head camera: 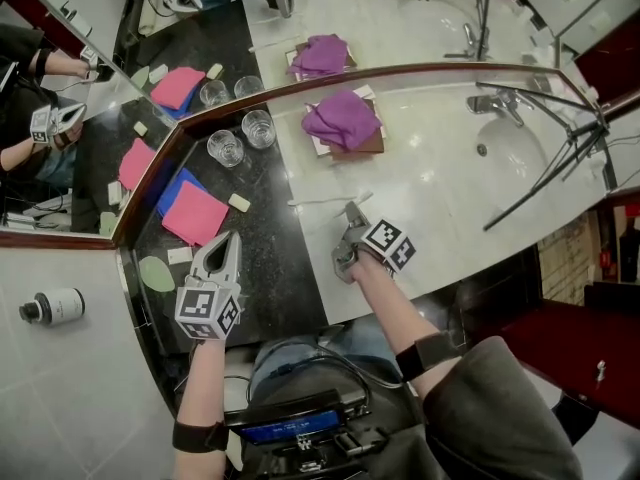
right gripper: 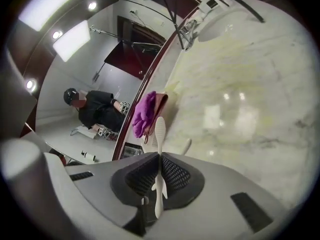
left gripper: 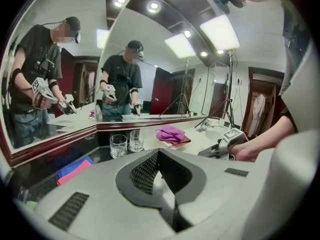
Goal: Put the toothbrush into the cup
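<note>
Right gripper view shows the right gripper (right gripper: 160, 156) clamped on a slim, all-white toothbrush (right gripper: 159, 134). Its rounded oval end pokes out past the jaws, above the pale marble desk (right gripper: 240, 109). The left gripper (left gripper: 159, 156) is closed together and empty, with a glass cup (left gripper: 118, 145) beyond it.

Bare bench (head camera: 440, 203) lay open between the right tool (head camera: 352, 212) and one glass (head camera: 225, 148) and a second glass (head camera: 258, 128) by the mirror (head camera: 420, 28). A purple cloth (head camera: 343, 118) on a board (head camera: 366, 145) stood just right of them; tripod legs (head camera: 560, 158) crossed above the sink (head camera: 505, 163).
</note>
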Tool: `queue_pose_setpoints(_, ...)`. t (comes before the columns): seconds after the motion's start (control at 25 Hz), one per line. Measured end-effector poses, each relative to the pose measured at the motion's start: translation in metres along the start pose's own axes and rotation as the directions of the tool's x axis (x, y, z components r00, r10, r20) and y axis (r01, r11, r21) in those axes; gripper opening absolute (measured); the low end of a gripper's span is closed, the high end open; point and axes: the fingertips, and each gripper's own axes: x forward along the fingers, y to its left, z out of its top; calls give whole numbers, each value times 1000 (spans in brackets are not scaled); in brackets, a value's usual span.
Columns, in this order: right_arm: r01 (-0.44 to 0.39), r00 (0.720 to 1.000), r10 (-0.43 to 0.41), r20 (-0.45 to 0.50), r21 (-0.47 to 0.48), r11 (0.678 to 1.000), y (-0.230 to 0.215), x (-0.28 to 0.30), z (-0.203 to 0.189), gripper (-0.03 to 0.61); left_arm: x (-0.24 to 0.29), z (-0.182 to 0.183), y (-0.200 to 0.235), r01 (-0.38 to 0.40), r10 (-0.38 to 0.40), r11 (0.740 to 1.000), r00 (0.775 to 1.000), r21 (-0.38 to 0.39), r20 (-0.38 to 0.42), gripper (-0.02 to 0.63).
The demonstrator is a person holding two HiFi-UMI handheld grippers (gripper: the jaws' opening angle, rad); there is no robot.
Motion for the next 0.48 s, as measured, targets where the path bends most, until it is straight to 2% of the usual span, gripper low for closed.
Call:
queue_pose_setpoints(0.2, 33, 999, -35, 19, 122, 992, -15, 5, -12, 38, -8, -3, 11, -15, 15, 1000, 1000, -11, -1, 0)
queue_pose_setpoints(0.48, 74, 996, -83, 32, 225, 972, -37, 10, -18, 40, -10, -7, 17, -25, 25, 999, 1000, -21, -4, 0)
